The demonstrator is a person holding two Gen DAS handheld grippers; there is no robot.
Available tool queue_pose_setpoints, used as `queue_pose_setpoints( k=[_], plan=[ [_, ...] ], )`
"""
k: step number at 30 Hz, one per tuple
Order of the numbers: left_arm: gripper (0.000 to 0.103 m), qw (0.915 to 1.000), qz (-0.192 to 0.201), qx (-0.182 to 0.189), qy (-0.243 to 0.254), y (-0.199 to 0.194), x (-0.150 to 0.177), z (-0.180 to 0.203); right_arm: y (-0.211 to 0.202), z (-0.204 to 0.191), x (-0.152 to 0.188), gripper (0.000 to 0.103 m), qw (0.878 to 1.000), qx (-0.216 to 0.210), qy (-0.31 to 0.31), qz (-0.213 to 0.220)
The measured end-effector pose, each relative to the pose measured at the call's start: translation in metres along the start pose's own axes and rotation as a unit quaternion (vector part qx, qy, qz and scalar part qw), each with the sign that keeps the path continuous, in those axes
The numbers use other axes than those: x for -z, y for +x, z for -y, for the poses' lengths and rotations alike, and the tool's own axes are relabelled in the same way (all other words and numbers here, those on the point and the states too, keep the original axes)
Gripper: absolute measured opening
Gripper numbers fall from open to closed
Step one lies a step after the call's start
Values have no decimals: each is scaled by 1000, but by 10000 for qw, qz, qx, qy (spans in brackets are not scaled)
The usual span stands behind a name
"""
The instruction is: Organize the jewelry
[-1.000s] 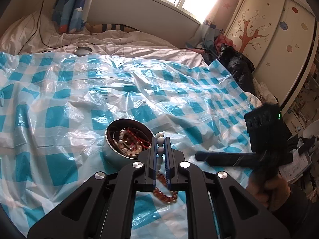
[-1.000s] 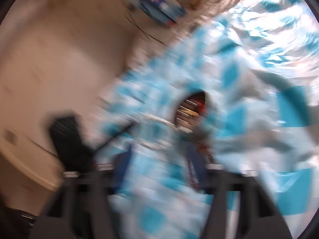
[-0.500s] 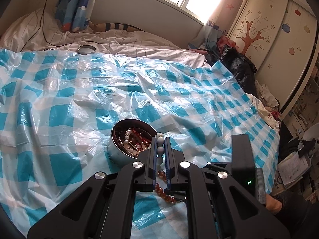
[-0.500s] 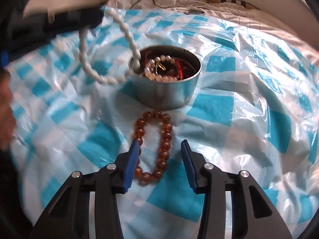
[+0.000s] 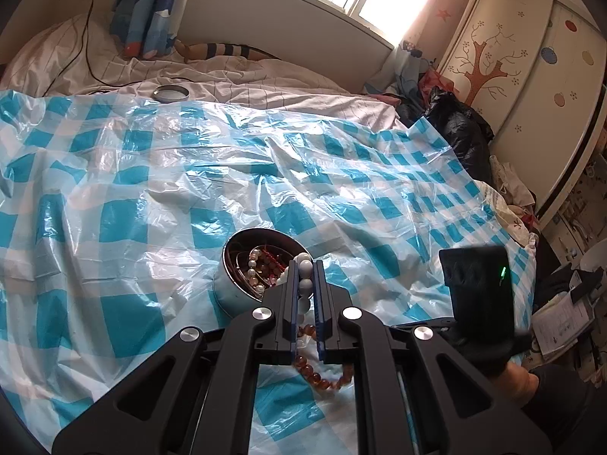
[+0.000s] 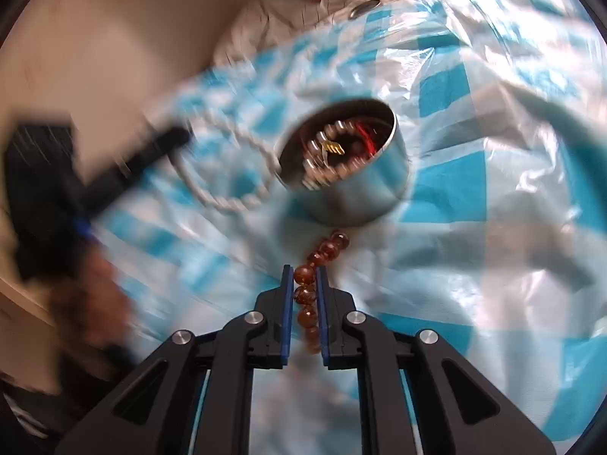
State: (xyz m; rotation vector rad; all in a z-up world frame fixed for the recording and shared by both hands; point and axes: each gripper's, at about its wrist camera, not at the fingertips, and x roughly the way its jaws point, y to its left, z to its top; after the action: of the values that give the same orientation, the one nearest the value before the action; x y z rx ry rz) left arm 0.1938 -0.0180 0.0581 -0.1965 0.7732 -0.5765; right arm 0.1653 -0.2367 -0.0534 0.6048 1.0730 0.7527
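Lying on the checked sheet (image 6: 447, 197) just in front of the tin (image 6: 364, 193), the amber bracelet (image 6: 307, 295) runs back between the right gripper's (image 6: 305, 276) blue pads, whose jaws are closing on its beads; the far end of the strand almost reaches the tin's wall. Inside the tin sit pearls, red beads and a gold piece. On the tin's left side, a white bead strand (image 5: 303, 269) is pinched in the left gripper (image 5: 305, 269), its jaws nearly together, and its loop hangs against the tin's rim. Beyond the tin, at the sheet's far edge, lies a lid (image 5: 170, 93).
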Motion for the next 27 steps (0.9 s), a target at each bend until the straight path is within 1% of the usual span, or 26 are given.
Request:
queue_pose_setpoints(
  k=[1,2,3,4,6,9,12,16,23,27],
  plan=[
    [7,10000,-1,-9,5,0,0,0,-6,3,-1,13,9990,-383,164,155],
    [7,10000,-5,-25,19,1,0,1,-10,5,-2,12,9972,-652,268,265],
    [7,10000,-10,-40,32,1,1,2,-15,8,-3,12,9933,-1000,406,410],
    [7,10000,-22,-67,62,2,1,2,-18,9,-3,12,9898,-1230,509,505],
    [7,9999,-40,-96,94,3,1,3,-24,13,-6,12,9827,-1586,681,666],
    [7,9995,-62,-237,195,6,2,5,-32,17,-10,13,9734,-1919,896,876],
    [7,9986,-75,-410,325,8,3,8,-41,21,-14,13,9672,-2089,988,1051],
    [7,9972,-53,-583,464,8,3,10,-46,18,-20,13,9633,-2221,967,1160],
    [7,9943,-16,-820,679,9,2,15,-47,18,-22,13,9592,-2382,943,1196],
    [7,9933,-2,-880,752,9,1,17,-44,18,-25,13,9574,-2449,961,1187]
  ],
)
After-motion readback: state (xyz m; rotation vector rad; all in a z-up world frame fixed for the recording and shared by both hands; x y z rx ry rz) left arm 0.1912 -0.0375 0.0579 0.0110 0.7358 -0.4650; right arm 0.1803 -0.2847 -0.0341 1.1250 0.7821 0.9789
